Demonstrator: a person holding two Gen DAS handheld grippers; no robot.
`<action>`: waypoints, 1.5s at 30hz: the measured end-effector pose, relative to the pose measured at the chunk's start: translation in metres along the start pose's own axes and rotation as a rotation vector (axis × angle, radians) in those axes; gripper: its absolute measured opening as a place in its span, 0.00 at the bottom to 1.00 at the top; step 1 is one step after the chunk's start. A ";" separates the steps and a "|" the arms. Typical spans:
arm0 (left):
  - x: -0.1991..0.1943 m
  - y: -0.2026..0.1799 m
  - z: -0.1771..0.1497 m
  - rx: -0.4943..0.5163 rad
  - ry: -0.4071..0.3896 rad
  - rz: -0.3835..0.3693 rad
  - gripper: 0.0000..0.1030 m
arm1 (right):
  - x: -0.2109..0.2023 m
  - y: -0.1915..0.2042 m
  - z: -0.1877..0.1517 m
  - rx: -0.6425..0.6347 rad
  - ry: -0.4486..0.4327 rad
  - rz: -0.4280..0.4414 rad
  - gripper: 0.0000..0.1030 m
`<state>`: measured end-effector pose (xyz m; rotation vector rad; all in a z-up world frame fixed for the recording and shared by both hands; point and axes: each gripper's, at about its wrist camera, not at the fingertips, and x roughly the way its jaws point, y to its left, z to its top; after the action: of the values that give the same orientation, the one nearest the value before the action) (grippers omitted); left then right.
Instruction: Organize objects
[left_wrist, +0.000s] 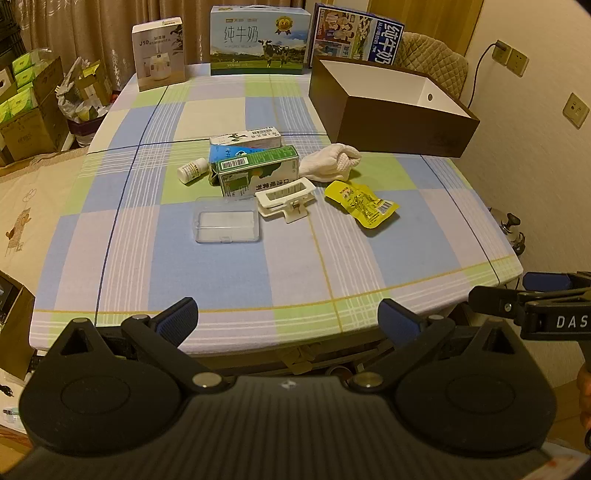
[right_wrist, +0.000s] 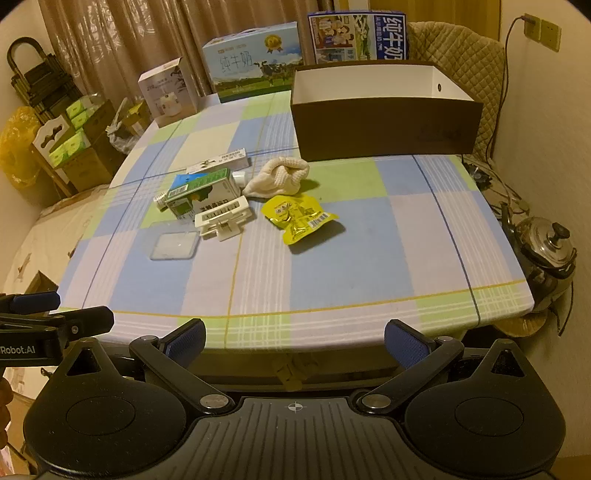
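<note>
A cluster lies mid-table: a green carton (left_wrist: 258, 170) (right_wrist: 203, 195), a white-and-blue box (left_wrist: 245, 138) (right_wrist: 218, 160) behind it, a small white bottle (left_wrist: 192, 170), a clear plastic case (left_wrist: 227, 219) (right_wrist: 173, 243), a white clip (left_wrist: 286, 197) (right_wrist: 223, 218), a white glove (left_wrist: 330, 162) (right_wrist: 279, 175) and a yellow snack pouch (left_wrist: 364, 203) (right_wrist: 297, 214). A brown box (left_wrist: 391, 125) (right_wrist: 384, 129) with a white inside stands open at the back right. My left gripper (left_wrist: 288, 321) and right gripper (right_wrist: 293, 341) hover open over the table's near edge, nothing between their fingers.
Checked cloth covers the table (left_wrist: 221, 280) (right_wrist: 332, 266). Milk cartons (left_wrist: 258, 40) (right_wrist: 255, 62) and a white appliance box (left_wrist: 159, 51) stand along the far edge. A metal kettle (right_wrist: 546, 251) sits low at the right. Cardboard boxes (left_wrist: 29, 110) are stacked at the left.
</note>
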<state>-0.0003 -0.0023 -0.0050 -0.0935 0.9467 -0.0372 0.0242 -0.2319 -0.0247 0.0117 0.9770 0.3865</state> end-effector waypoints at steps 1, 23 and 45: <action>0.000 0.000 0.000 0.000 0.000 0.000 0.99 | 0.000 0.001 0.002 -0.006 0.004 0.000 0.98; 0.002 0.002 0.001 -0.002 0.002 0.002 0.99 | 0.001 0.003 0.009 -0.015 0.007 0.007 0.98; 0.006 0.002 0.009 0.001 0.008 0.005 0.99 | 0.004 -0.001 0.014 -0.020 0.006 0.015 0.98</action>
<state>0.0102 -0.0005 -0.0049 -0.0897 0.9545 -0.0331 0.0376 -0.2294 -0.0205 -0.0002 0.9799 0.4100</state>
